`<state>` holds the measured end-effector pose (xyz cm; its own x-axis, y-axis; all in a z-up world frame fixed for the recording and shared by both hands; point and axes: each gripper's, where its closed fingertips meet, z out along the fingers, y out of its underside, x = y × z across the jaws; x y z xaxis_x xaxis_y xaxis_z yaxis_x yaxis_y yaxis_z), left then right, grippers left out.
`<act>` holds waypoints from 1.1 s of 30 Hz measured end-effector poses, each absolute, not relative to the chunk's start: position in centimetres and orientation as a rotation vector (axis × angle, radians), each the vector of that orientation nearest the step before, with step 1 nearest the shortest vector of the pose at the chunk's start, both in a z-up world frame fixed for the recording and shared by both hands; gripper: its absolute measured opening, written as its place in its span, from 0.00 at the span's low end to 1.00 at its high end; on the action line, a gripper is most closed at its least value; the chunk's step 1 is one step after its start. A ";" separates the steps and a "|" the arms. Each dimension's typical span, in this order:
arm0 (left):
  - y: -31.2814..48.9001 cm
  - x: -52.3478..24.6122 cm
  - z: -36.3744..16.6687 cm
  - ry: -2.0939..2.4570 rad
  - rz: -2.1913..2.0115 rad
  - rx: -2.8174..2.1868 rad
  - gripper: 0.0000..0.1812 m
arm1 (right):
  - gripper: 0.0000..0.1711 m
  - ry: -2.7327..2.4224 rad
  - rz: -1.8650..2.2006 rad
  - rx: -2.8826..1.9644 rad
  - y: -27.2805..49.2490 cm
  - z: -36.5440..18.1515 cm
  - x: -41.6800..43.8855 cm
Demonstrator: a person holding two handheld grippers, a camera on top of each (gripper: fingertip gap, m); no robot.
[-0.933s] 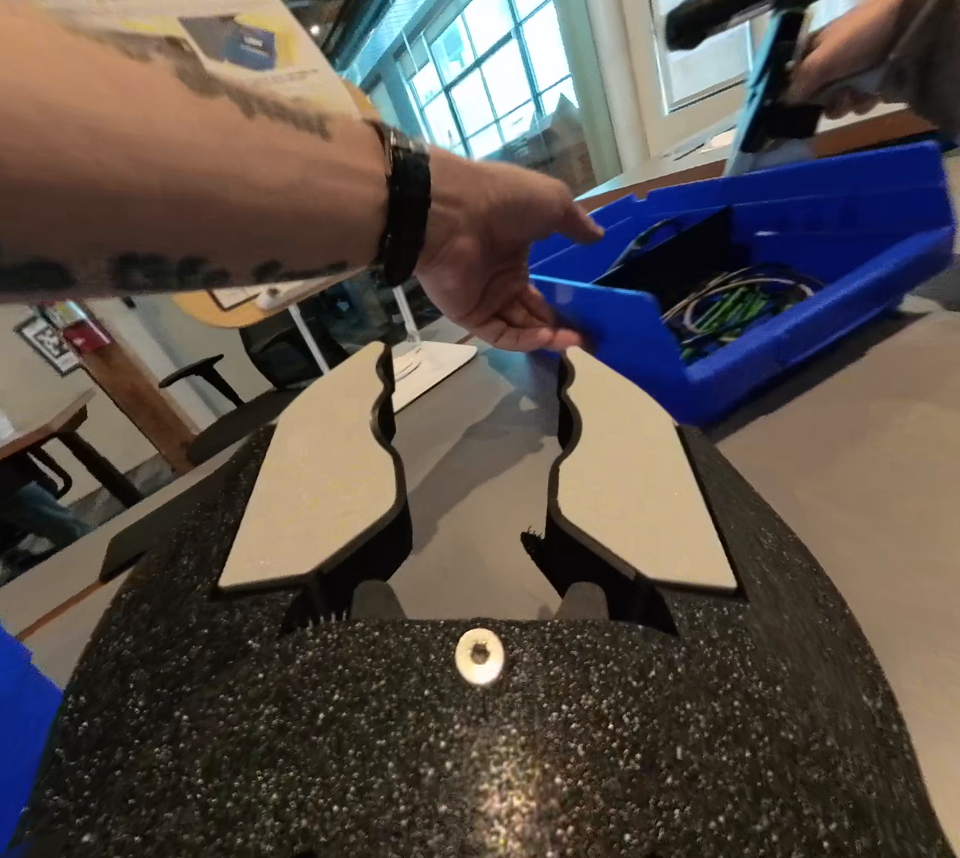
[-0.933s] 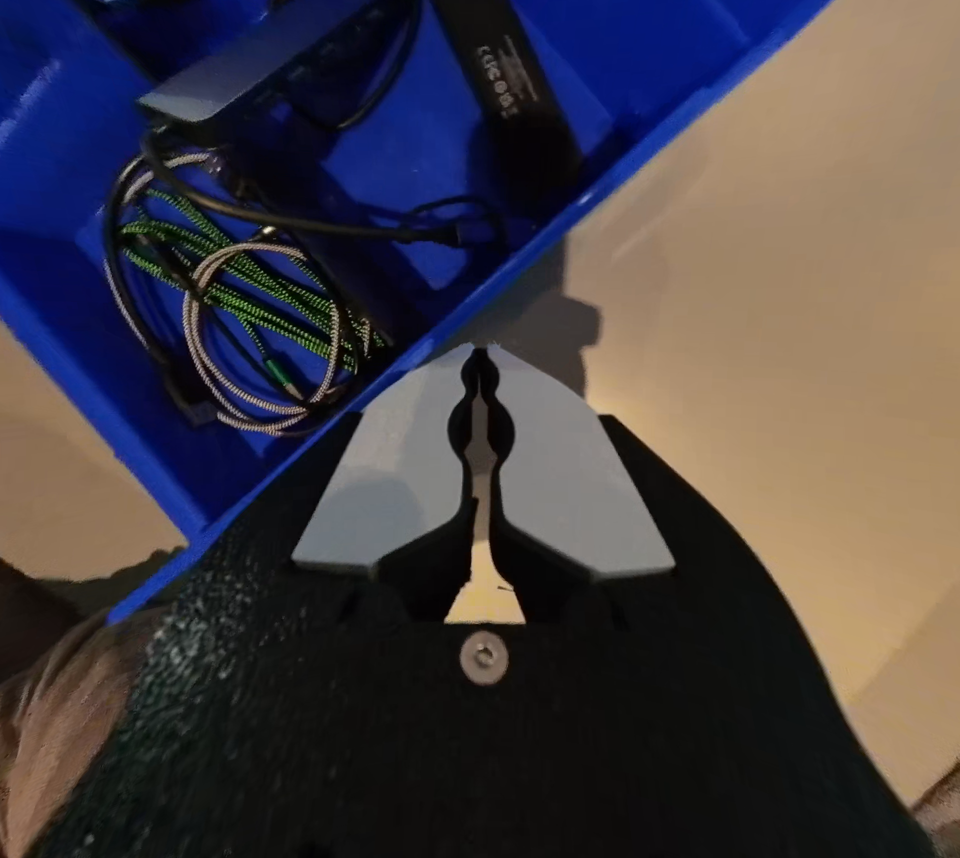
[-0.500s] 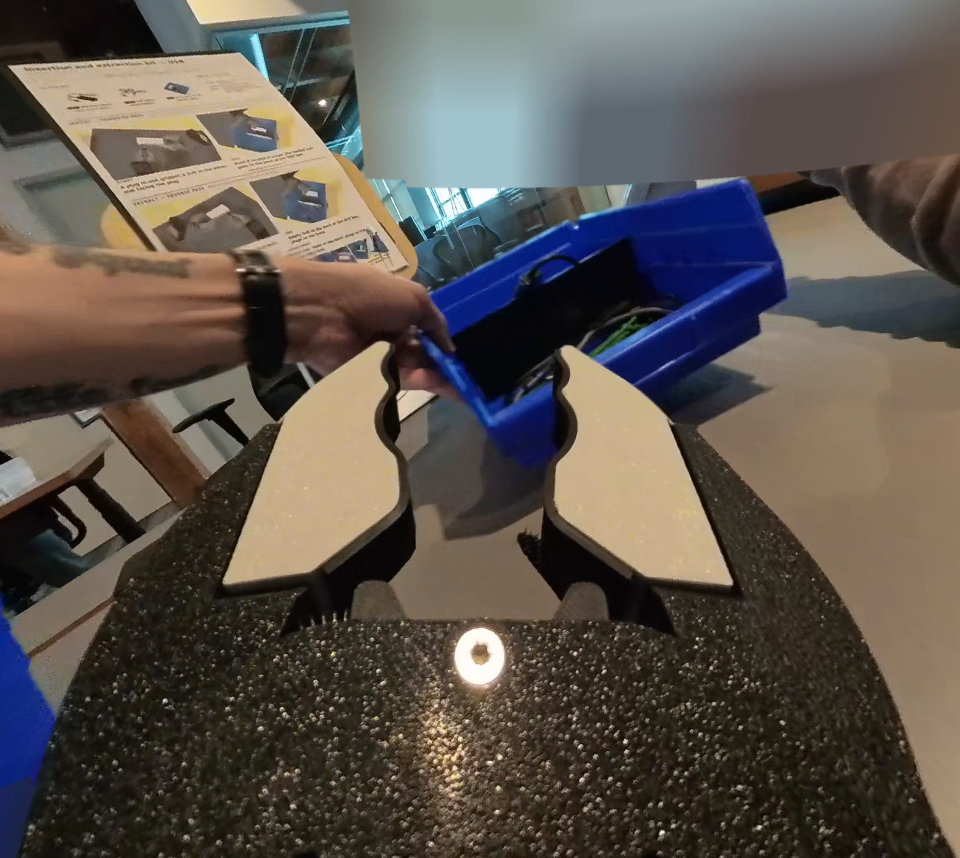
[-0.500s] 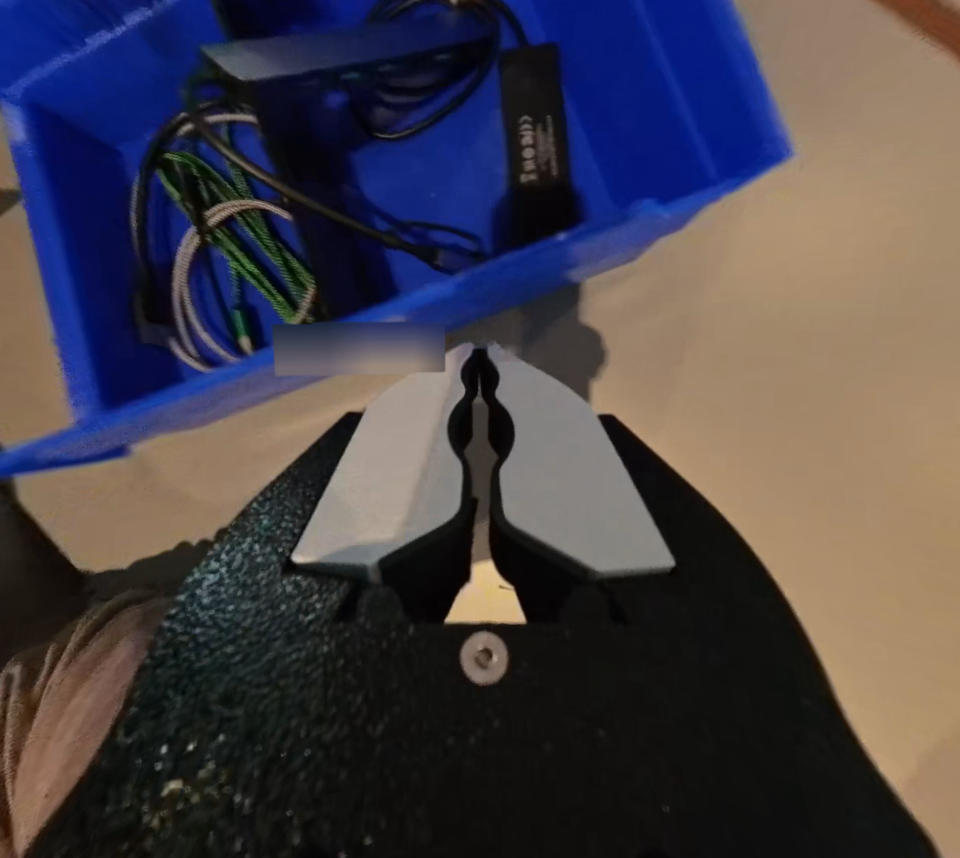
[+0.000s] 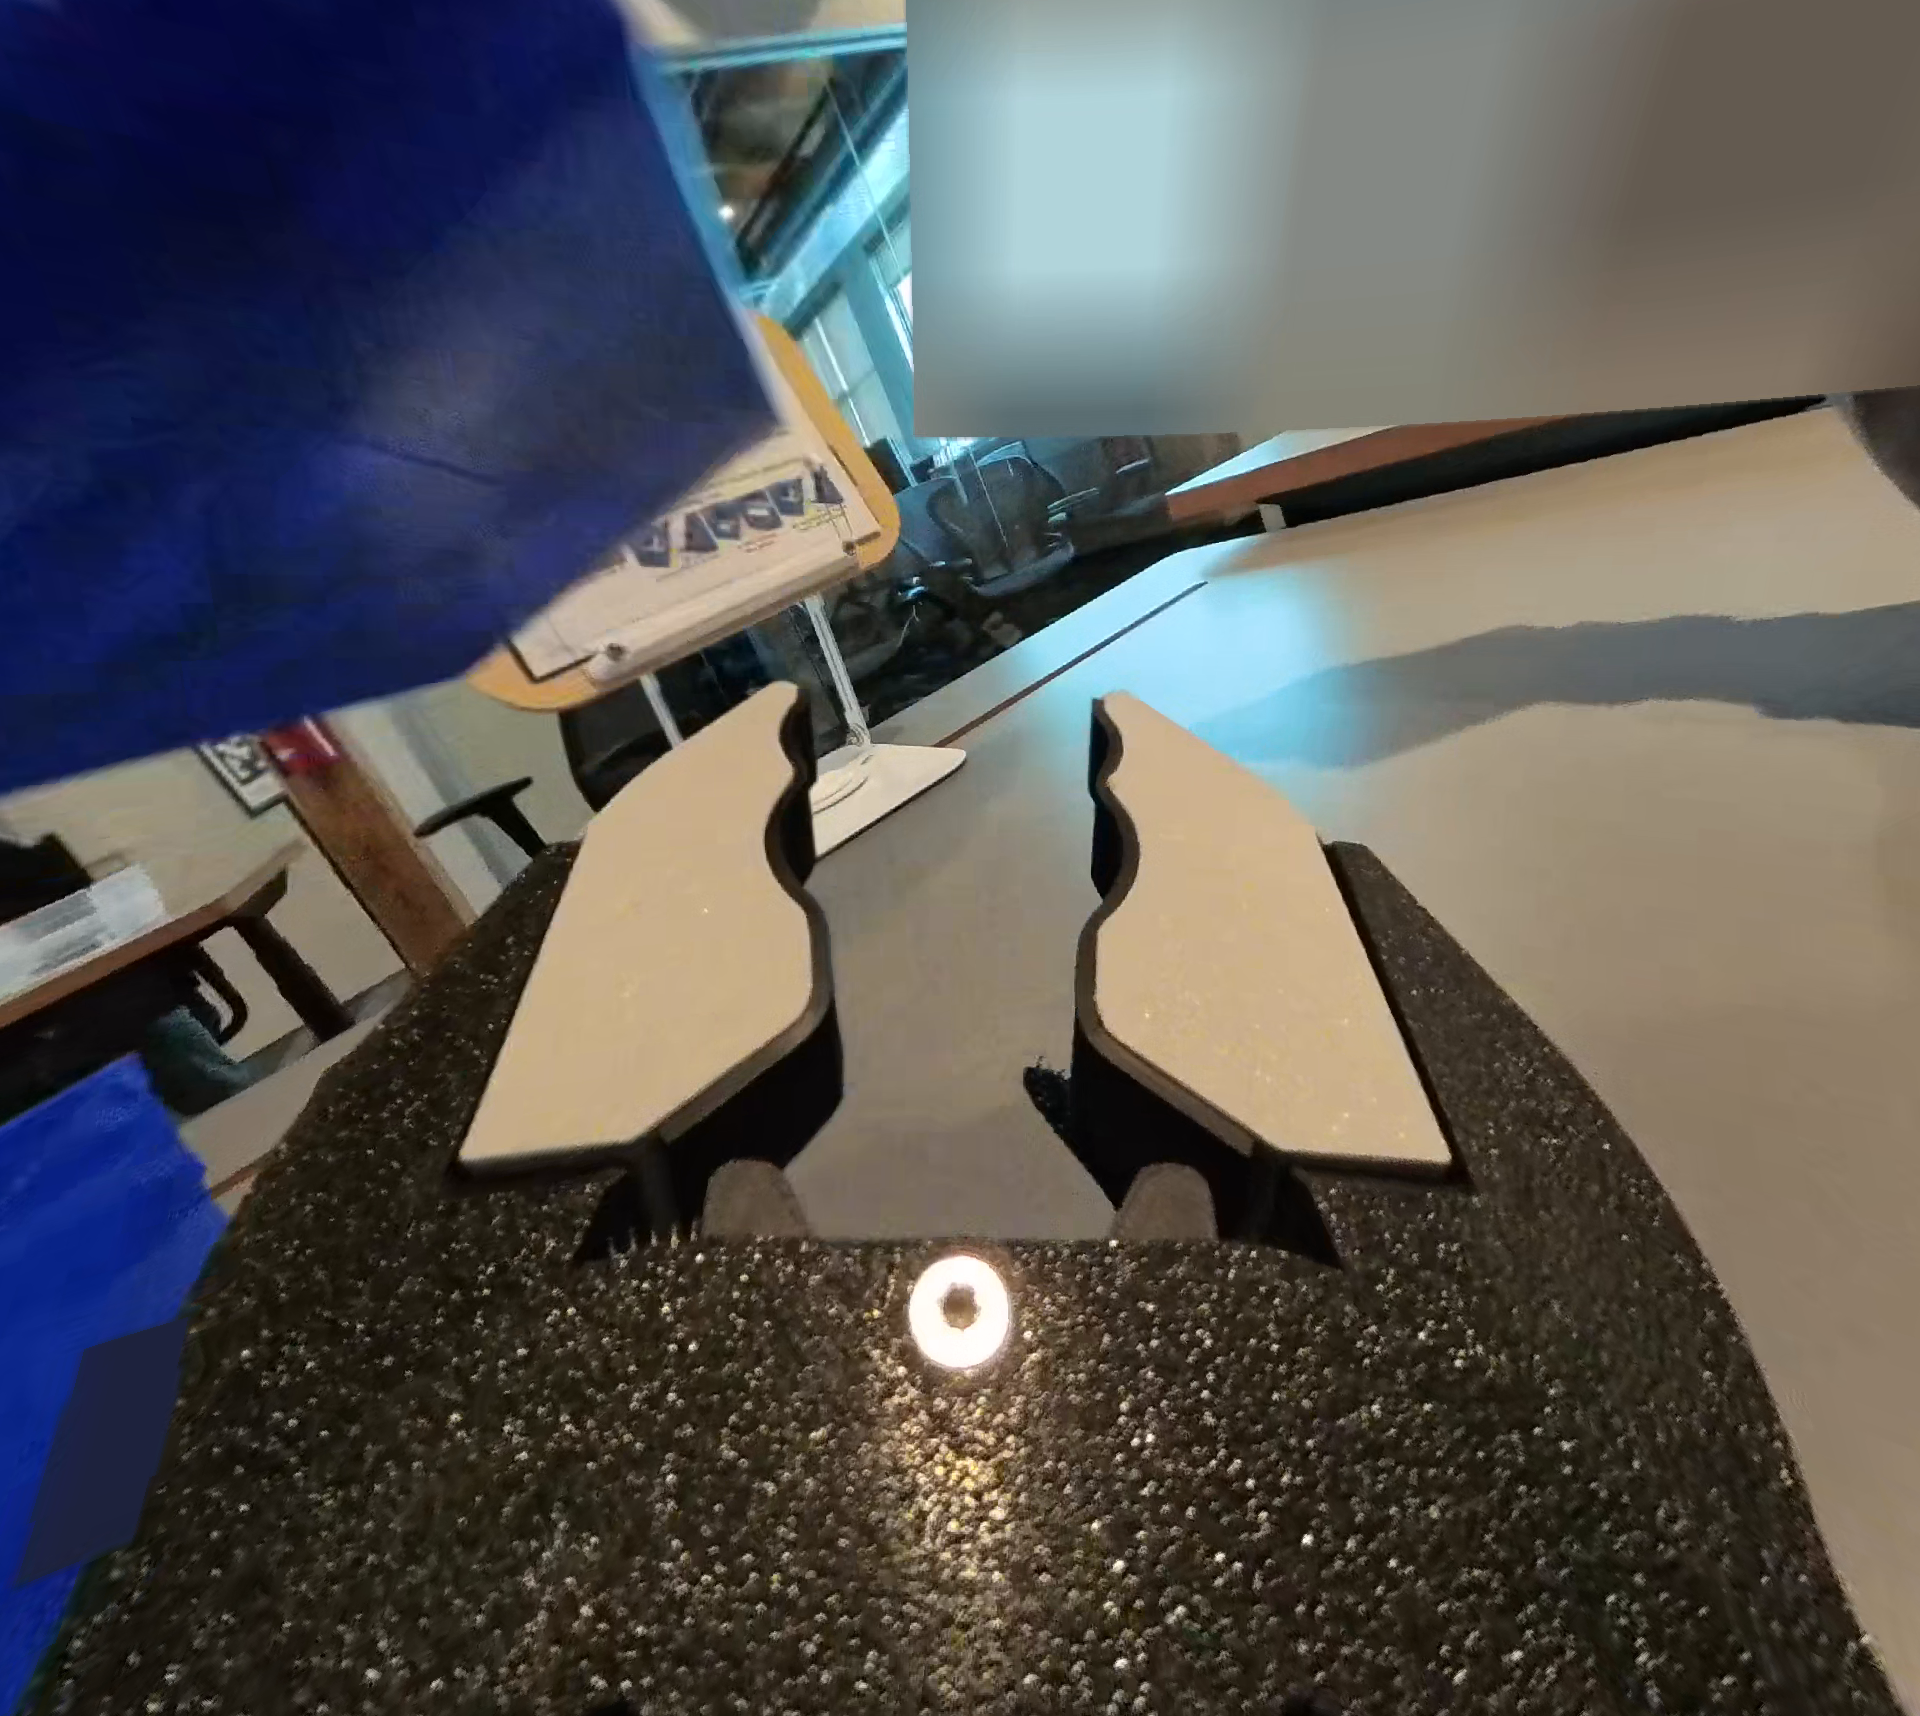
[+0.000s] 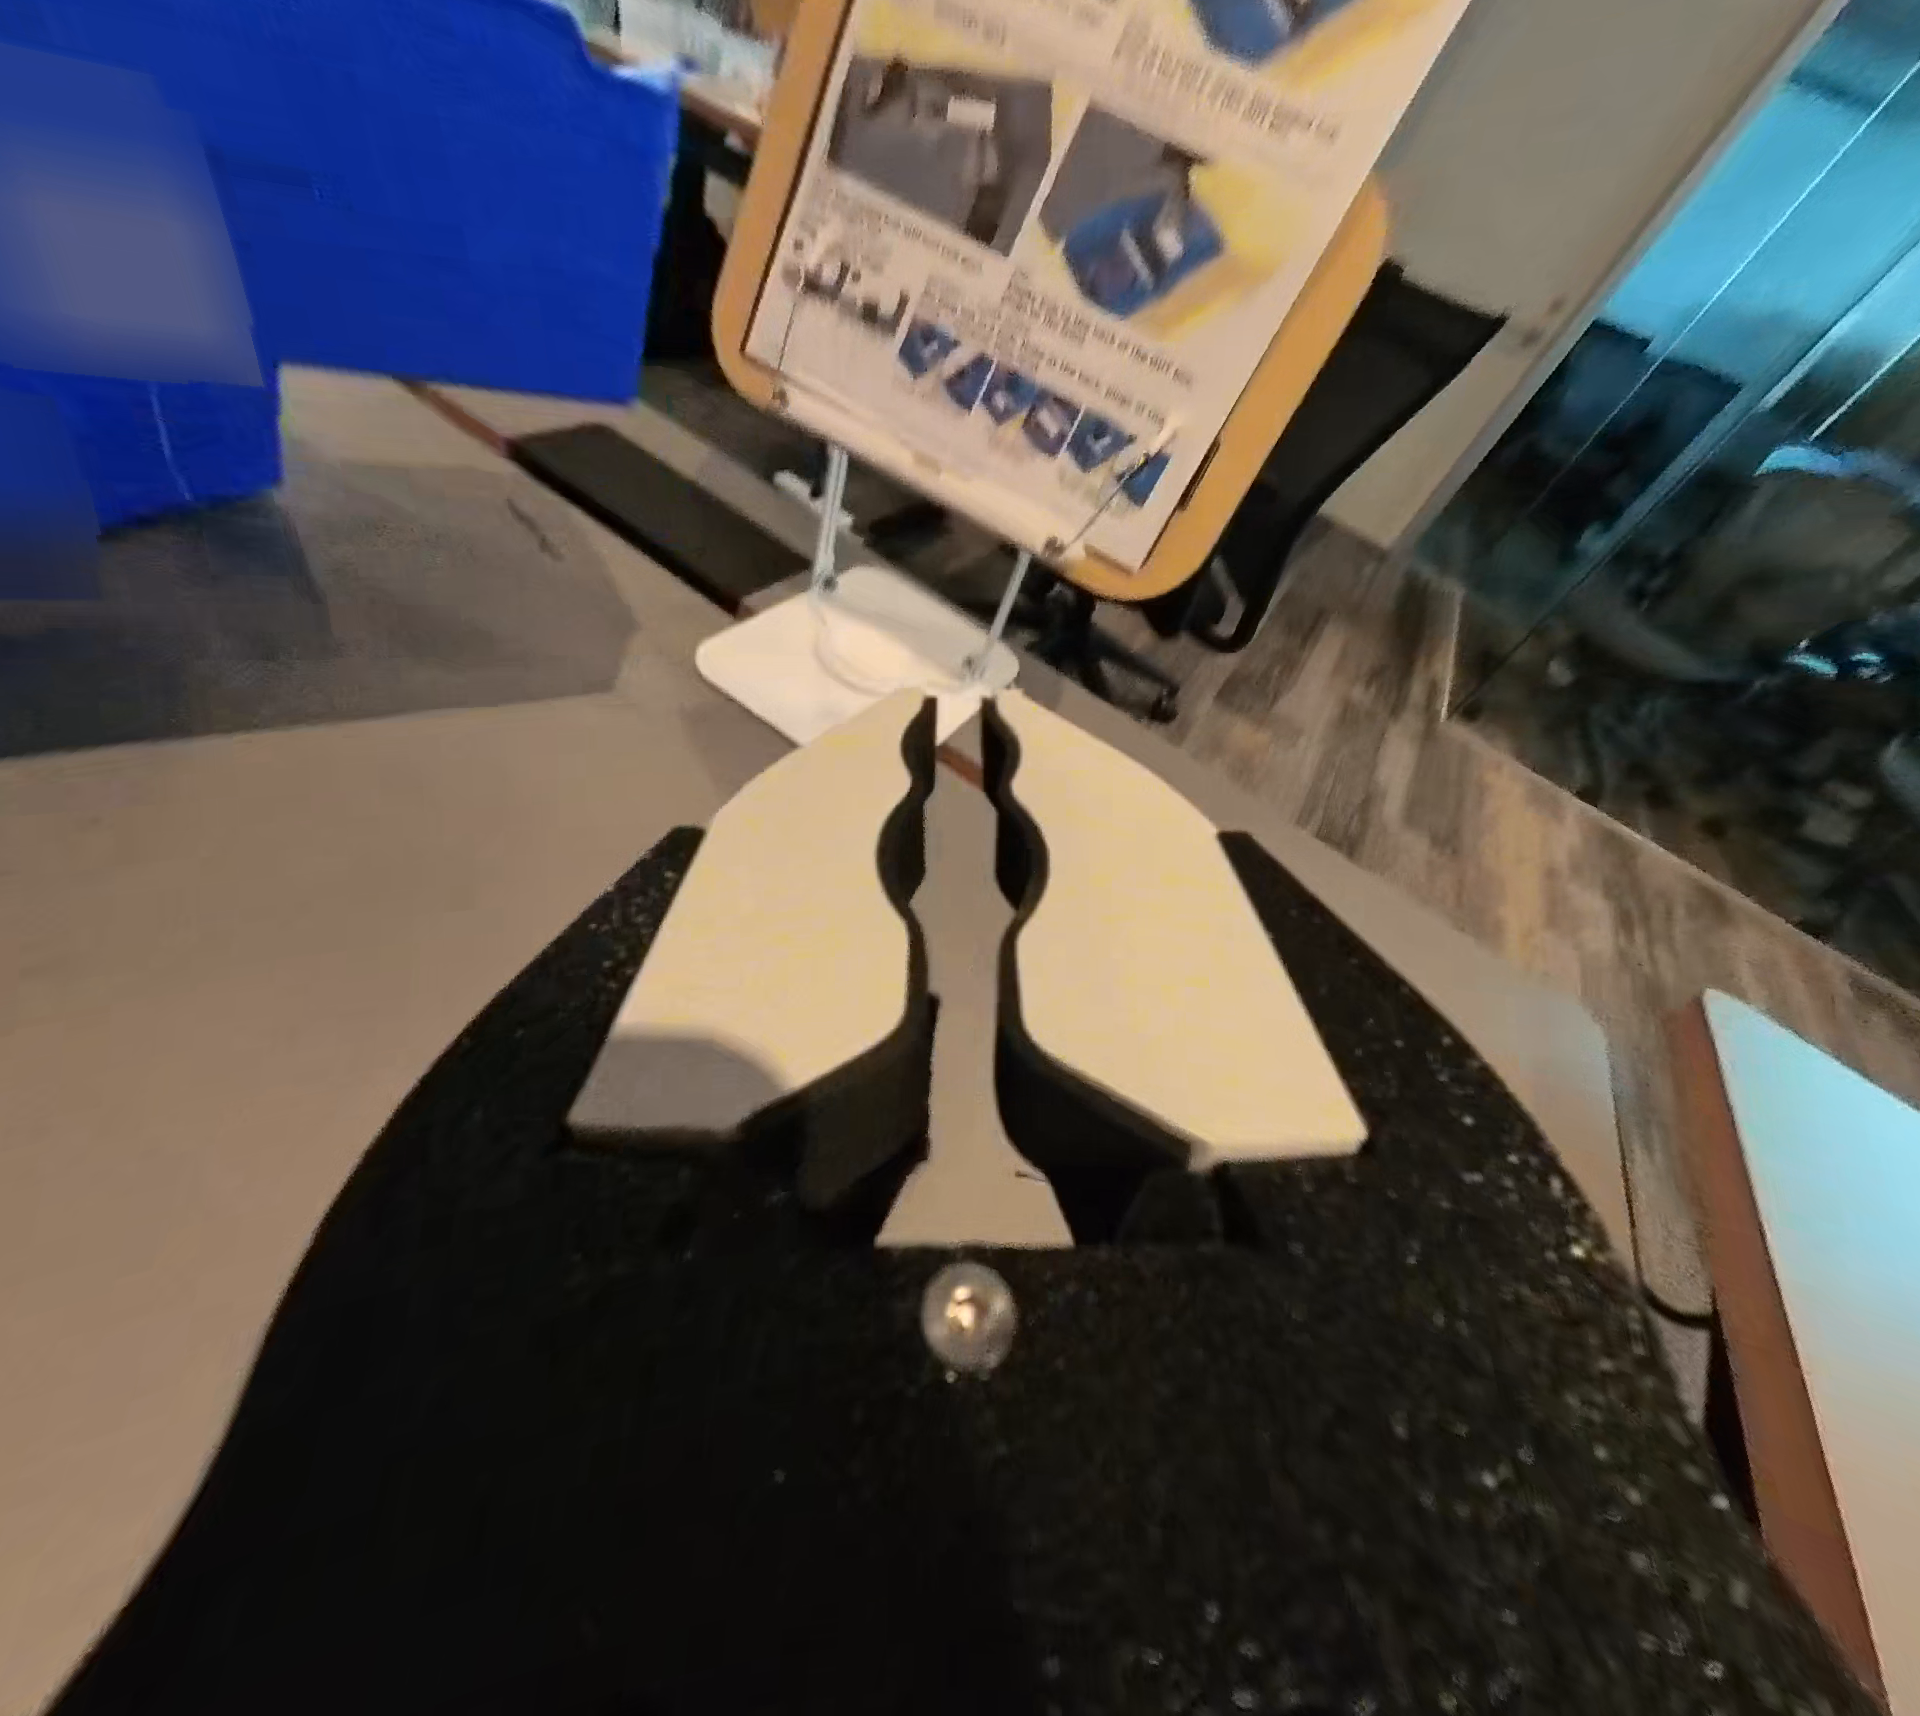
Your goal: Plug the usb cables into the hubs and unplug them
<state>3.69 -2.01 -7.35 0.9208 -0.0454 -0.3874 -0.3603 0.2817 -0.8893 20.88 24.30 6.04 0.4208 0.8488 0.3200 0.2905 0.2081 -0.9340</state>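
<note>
No hub or cable shows in either view now. In the left wrist view a blue bin (image 5: 312, 264) fills the upper left, close and blurred, with its inside hidden. My left gripper (image 5: 943, 716) is open and empty, low over the grey table (image 5: 1558, 887). My right gripper (image 6: 958, 710) is empty, with its jaws only a narrow gap apart, and it points across the table (image 6: 260, 887) at the instruction stand. Blue bins (image 6: 416, 108) stand at the left in the right wrist view.
An instruction sheet on a wooden board (image 6: 1039, 160) stands on a white base (image 6: 852, 669) at the table's far edge; it also shows in the left wrist view (image 5: 748, 544). Another blue object (image 5: 83, 1303) is at the lower left. Office chairs and glass walls lie beyond.
The blue bin, held by a hand, has moved from ahead of the left gripper to close at its upper left. The right gripper swung up from the bin toward the stand, its jaws parting slightly.
</note>
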 end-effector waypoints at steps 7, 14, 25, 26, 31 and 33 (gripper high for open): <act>-1.3 4.2 -8.4 0.402 0.189 -1.330 0.25 | 0.07 -0.911 0.538 -1.206 23.0 10.6 22.1; -0.3 4.6 -9.0 0.394 0.122 -1.364 0.23 | 0.13 -0.799 0.589 -1.136 22.5 12.5 24.1; 4.7 6.5 -9.2 0.350 -0.041 -1.378 0.24 | 0.09 -0.789 0.572 -1.102 22.2 13.1 24.3; 4.9 6.5 -9.2 0.351 -0.040 -1.378 0.24 | 0.09 -0.792 0.571 -1.099 22.2 13.1 24.3; 4.4 6.5 -9.0 0.349 -0.073 -1.361 0.24 | 0.08 -0.799 0.563 -1.092 22.3 13.0 24.3; 4.3 6.6 -9.0 0.349 -0.089 -1.364 0.24 | 0.08 -0.802 0.570 -1.097 22.4 12.9 24.4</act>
<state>6.57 4.32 -9.03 0.9452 -0.2635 -0.1926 -0.1384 0.2107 -0.9677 24.35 22.39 12.91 0.5973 0.7511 0.2813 -0.0194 0.3642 -0.9311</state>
